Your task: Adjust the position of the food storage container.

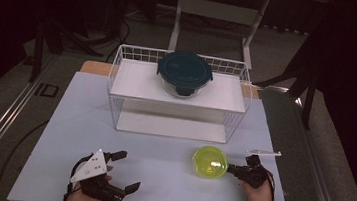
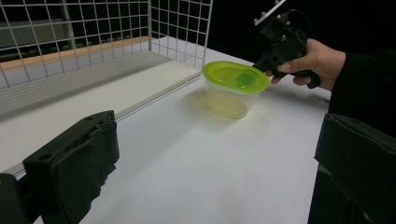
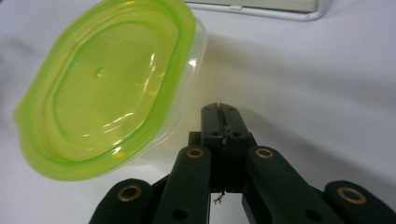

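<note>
A clear plastic tub with a yellow-green lid (image 1: 210, 161) (image 2: 235, 77) (image 3: 112, 88) stands upright on the white table top, front right. My right gripper (image 1: 230, 169) (image 3: 219, 110) is shut with nothing between its jaws. Its tips lie low on the table, right beside the tub's wall; I cannot tell if they touch it. The left gripper view shows that same gripper (image 2: 260, 65) in a hand behind the tub. My left gripper (image 1: 129, 169) (image 2: 217, 163) rests at the front left, open and holding nothing, pointing across the table toward the tub.
A white wire rack (image 1: 117, 72) (image 2: 154, 28) with two shelves stands at the back of the table. A round glass container with a dark blue lid (image 1: 184, 72) sits on its upper shelf. The white mat (image 1: 89, 116) lies between the rack and my grippers.
</note>
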